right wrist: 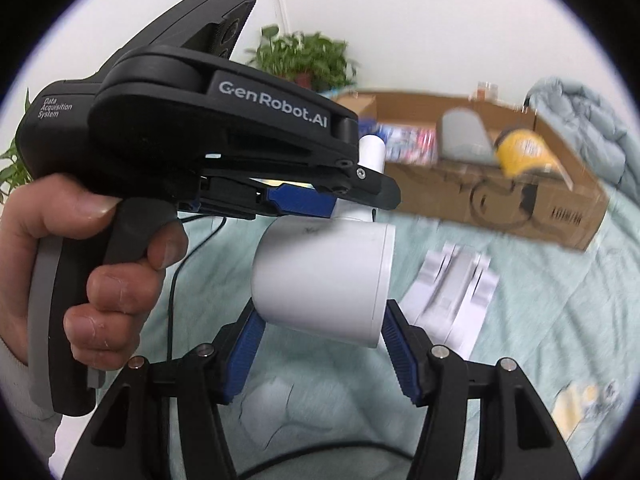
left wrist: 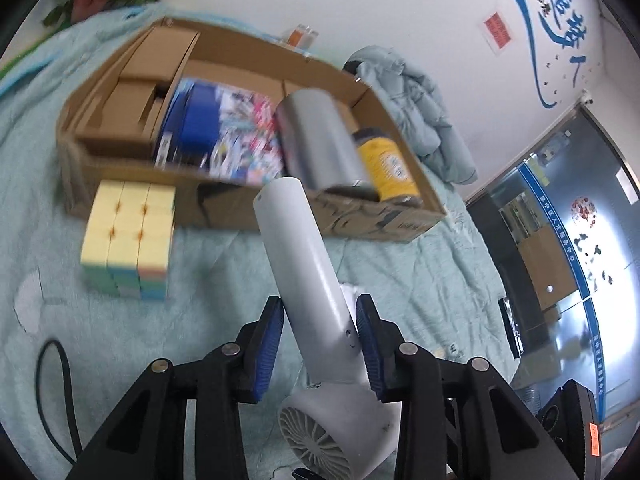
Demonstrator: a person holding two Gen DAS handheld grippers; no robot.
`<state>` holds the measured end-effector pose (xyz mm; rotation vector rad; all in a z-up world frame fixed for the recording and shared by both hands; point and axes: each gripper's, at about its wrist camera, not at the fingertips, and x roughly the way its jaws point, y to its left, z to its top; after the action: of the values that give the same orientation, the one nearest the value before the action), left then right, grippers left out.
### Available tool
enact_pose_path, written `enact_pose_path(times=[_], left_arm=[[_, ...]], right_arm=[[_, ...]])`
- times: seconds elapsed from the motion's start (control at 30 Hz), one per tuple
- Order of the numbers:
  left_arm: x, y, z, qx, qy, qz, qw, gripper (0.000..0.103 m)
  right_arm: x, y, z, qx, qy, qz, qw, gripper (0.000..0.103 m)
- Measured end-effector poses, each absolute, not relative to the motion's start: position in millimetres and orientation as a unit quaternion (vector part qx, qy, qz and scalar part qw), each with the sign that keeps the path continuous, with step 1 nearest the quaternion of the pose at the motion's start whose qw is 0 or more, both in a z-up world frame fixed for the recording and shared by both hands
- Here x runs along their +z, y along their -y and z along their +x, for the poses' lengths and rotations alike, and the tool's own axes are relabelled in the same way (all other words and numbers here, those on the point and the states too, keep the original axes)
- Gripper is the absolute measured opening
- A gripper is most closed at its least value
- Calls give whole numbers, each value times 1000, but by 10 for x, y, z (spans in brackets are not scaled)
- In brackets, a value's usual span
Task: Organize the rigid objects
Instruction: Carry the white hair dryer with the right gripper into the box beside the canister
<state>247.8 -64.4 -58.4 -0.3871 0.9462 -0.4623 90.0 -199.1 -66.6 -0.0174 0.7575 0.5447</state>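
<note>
The white dryer (left wrist: 308, 280) is hanging in the air over the bed (left wrist: 200, 340), just in front of the box (left wrist: 248, 208). The left tongs (left wrist: 320, 320) are pinching its handle near the joint with the barrel, blue pads pressing on both sides. The right tongs (right wrist: 320, 332) are closing round the barrel's end, both pads seeming to be touching it.

It is looking like a stiff plastic shell, smooth and probably slippery, and heavier at the barrel end, so it is likely wanting to swing about a handle grip alone. Taking it at handle and barrel together is looking the sound choice; the vent grille (left wrist: 316, 444) is looking the weaker spot.

Blur is smearing the cube (left wrist: 128, 236), the box's contents and the white thing (right wrist: 452, 292) lying on the bed. The left tongs' body is covering part of the handle in the right view. The dryer's cord is not clearly showing.
</note>
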Motion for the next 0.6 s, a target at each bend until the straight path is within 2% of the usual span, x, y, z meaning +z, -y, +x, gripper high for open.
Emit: enact_pose_path(times=[0.27,0.6], left_arm=[[56,789,2753,-251,-404,-139,869,33],[484,747,3422,-265,-396,-126,870,33]], right_arm=[[-314,2049,1191,246,-322,-13,914,58],[-80,1959,1771,235,-314,-38,919,59]])
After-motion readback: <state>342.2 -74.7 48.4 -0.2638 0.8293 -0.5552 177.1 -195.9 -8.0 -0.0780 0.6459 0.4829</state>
